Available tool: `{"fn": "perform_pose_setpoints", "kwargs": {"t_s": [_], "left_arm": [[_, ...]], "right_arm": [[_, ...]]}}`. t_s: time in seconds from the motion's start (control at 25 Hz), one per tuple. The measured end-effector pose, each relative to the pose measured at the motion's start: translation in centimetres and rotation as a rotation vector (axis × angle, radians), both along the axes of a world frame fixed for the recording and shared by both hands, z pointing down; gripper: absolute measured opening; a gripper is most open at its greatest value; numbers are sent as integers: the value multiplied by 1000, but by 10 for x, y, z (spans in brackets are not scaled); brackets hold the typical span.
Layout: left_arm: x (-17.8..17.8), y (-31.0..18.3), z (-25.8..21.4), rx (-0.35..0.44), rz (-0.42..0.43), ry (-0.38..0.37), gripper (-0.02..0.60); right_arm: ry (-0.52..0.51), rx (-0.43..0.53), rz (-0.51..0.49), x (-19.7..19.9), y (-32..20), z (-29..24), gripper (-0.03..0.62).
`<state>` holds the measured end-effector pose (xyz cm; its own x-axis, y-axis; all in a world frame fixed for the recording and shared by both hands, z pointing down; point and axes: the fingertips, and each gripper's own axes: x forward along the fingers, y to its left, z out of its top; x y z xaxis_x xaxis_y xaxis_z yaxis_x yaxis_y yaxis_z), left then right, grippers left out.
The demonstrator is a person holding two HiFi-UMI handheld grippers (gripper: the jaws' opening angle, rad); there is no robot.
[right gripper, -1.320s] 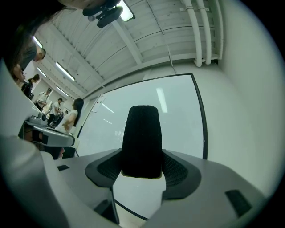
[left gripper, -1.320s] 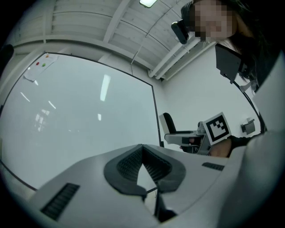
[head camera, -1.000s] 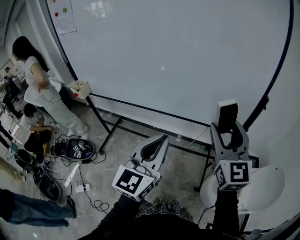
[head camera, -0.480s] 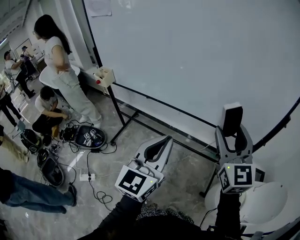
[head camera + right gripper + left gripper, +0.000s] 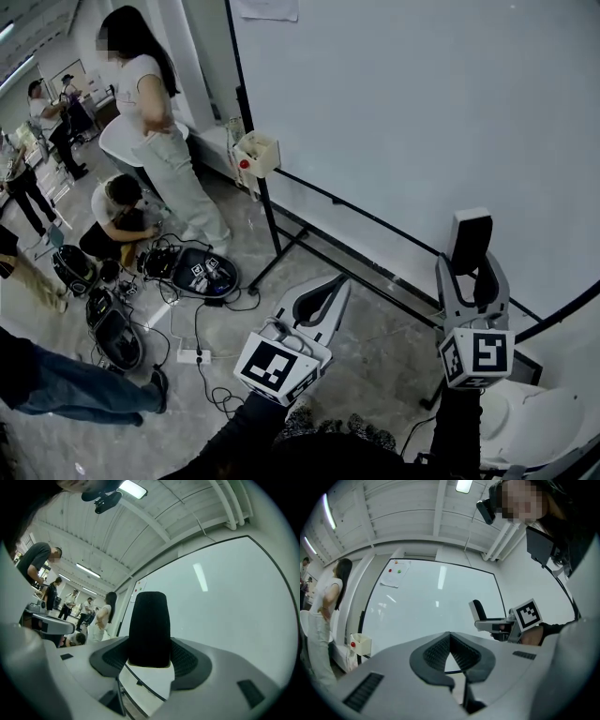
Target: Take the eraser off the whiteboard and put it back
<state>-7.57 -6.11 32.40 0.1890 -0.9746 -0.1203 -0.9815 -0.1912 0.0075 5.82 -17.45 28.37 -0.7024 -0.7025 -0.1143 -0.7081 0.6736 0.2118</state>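
Because the right tool (image 5: 472, 272) has its jaws standing wide on the eraser (image 5: 470, 239), I judge that the first half of the task is done: the eraser is off the whiteboard (image 5: 422, 122). The eraser stands upright out of the jaws, with its dark felt face toward the tool's own camera and a light edge around it. It seems to be in front of the lower part of the board and apart from the surface, though I cannot tell how near. The left tool (image 5: 450, 637) has its jaw tips together and nothing between them. It is level beside the right one and has no part in the hold.

The step in hand is therefore the return. The next move calls for bringing the eraser flat against the white surface, turned so that its sticking face meets the board; which face that is, I cannot tell. Only then should the jaws let go, otherwise it may drop to the floor (image 5: 281, 300).

Farther out, the board's black stand (image 5: 272, 225) carries a small box (image 5: 257, 153) at its corner. Several persons (image 5: 155, 122) and some cables (image 5: 187, 319) are at the left, well apart from the work.
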Motion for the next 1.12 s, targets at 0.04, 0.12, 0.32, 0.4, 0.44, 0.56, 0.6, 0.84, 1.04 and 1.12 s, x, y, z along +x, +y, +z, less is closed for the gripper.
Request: {"fn": "perform_pose_setpoints", "kwargs": {"t_s": [0.04, 0.12, 0.32, 0.4, 0.44, 0.56, 0.6, 0.84, 1.04, 1.12], "left_arm": [[-14, 1, 1, -4, -13, -16, 6], [-39, 3, 2, -10, -42, -43, 6], [-96, 9, 3, -11, -57, -38, 6], [-114, 11, 7, -20, -66, -37, 6], [-123, 12, 9, -23, -69, -31, 6], [-143, 15, 14, -28, -80, -15, 6], [-148, 16, 14, -28, -85, -11, 6], [-170, 11, 14, -23, -120, 4, 6], [-185, -9, 6, -11, -161, -10, 6], [-191, -18, 3, -6, -181, -17, 6]], "right_arm": [[4, -3, -2, -14, 0, 1, 275], [-7, -2, -15, -43, 2, 0, 275], [-33, 4, -45, -104, 6, -4, 275], [-30, 4, -49, -122, 7, -2, 275], [-28, 3, -51, -130, 7, -1, 275], [-28, -1, -55, -151, 7, 3, 275], [-27, -4, -59, -157, 8, 3, 275], [-14, 2, -110, -189, 3, 2, 275], [-28, 15, -154, -211, -21, -6, 275], [-35, 17, -176, -219, -32, -7, 275]]}}
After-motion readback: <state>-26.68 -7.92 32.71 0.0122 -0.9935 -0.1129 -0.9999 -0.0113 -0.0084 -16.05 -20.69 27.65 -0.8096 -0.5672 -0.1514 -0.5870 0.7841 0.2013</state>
